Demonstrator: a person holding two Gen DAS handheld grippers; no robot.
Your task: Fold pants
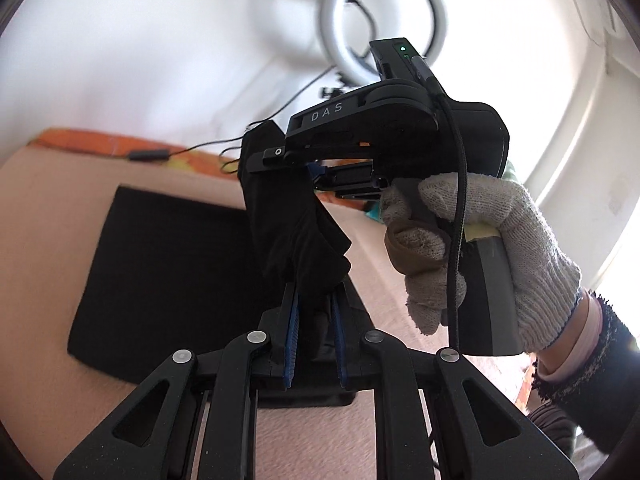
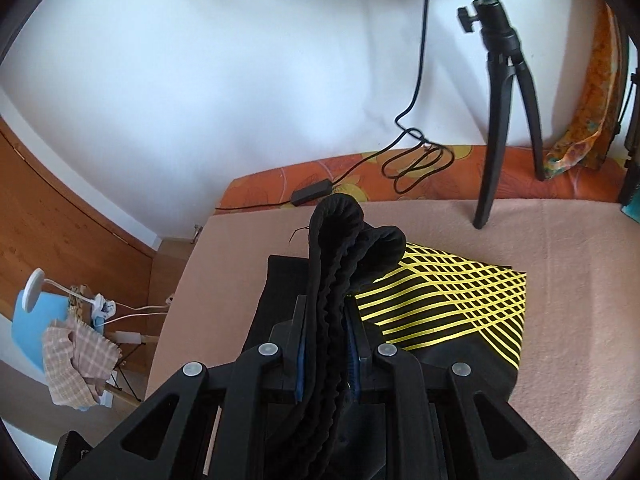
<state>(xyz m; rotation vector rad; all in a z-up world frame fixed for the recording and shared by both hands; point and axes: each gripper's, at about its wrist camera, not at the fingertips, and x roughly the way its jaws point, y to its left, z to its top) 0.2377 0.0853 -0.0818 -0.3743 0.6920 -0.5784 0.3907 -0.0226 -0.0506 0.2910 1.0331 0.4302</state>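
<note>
Black pants (image 1: 160, 272) lie partly spread on a pink blanket (image 1: 48, 280). In the left wrist view my left gripper (image 1: 314, 308) is shut on a raised bunch of the black cloth. Just above it, a gloved hand (image 1: 500, 240) holds my right gripper (image 1: 272, 160), which clamps the same hanging cloth. In the right wrist view my right gripper (image 2: 326, 316) is shut on the ribbed black waistband (image 2: 340, 232), which loops up between its blue pads. Below it lies a pants panel with a yellow grid print (image 2: 460, 300).
A black tripod (image 2: 500, 120) stands on the blanket (image 2: 560, 360) at the back right. A cable with a power adapter (image 2: 312, 192) lies on the orange sheet by the wall. A ring light (image 1: 384, 20) hangs overhead. The bed edge drops at left to a chair with cloths (image 2: 72, 352).
</note>
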